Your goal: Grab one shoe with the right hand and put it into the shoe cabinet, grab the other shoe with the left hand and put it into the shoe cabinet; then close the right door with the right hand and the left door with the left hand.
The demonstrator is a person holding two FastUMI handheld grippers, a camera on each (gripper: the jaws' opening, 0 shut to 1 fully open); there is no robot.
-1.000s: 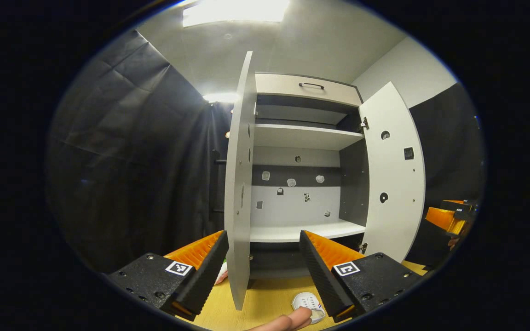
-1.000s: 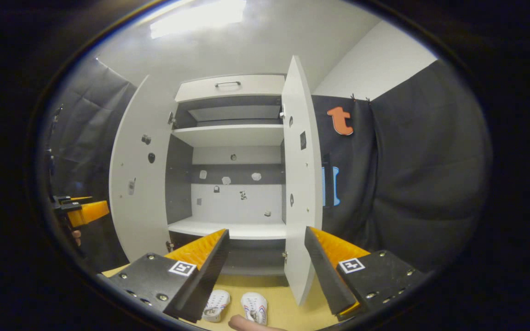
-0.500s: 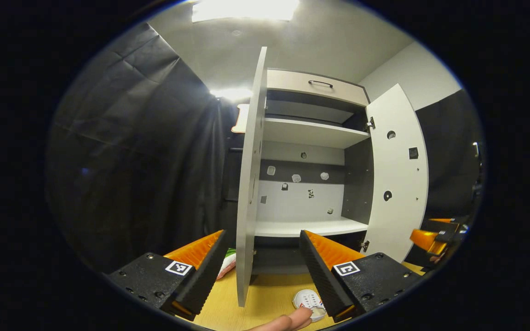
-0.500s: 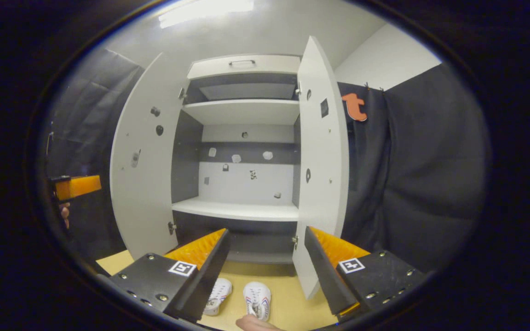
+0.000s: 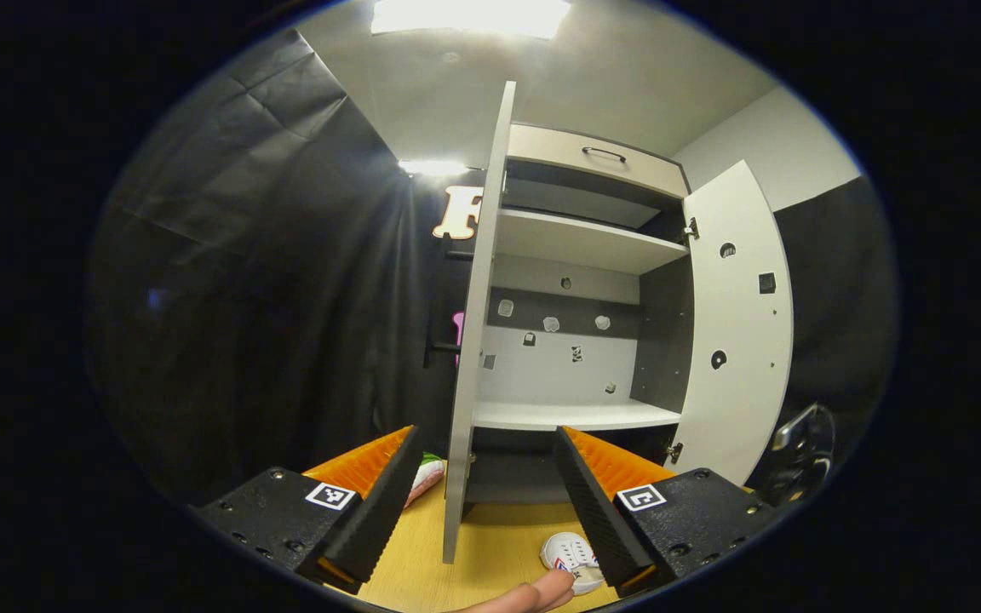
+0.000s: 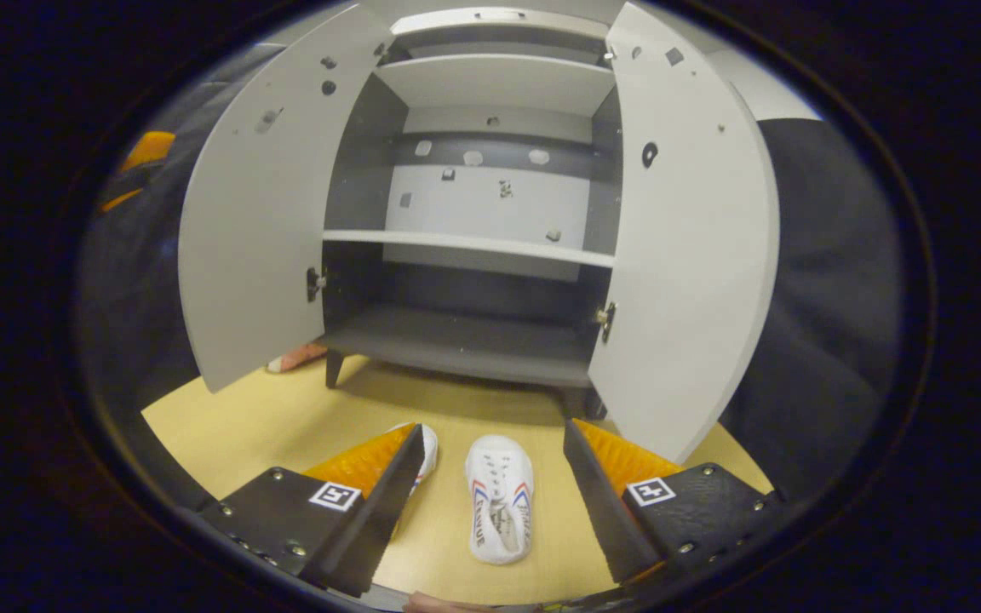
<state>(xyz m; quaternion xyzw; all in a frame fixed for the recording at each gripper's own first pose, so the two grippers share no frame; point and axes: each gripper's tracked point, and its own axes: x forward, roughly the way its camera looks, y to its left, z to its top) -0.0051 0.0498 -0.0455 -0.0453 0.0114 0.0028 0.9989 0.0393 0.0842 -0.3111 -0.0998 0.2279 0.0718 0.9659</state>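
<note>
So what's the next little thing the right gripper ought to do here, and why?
Probably lower the right gripper onto the white shoe lying on the floor right between its open jaws. Nothing is gripped yet, and the shoe cabinet stands with both doors open, its bottom shelf bare, so a pickup seems the natural first step.

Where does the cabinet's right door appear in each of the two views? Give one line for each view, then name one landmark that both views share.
Left gripper view: the right door stands open at the right of the picture, its inner face towards the camera.
Right gripper view: the right door stands open right of centre, above the right gripper.
Shared landmark: the white shelf across the cabinet's inside.
</note>
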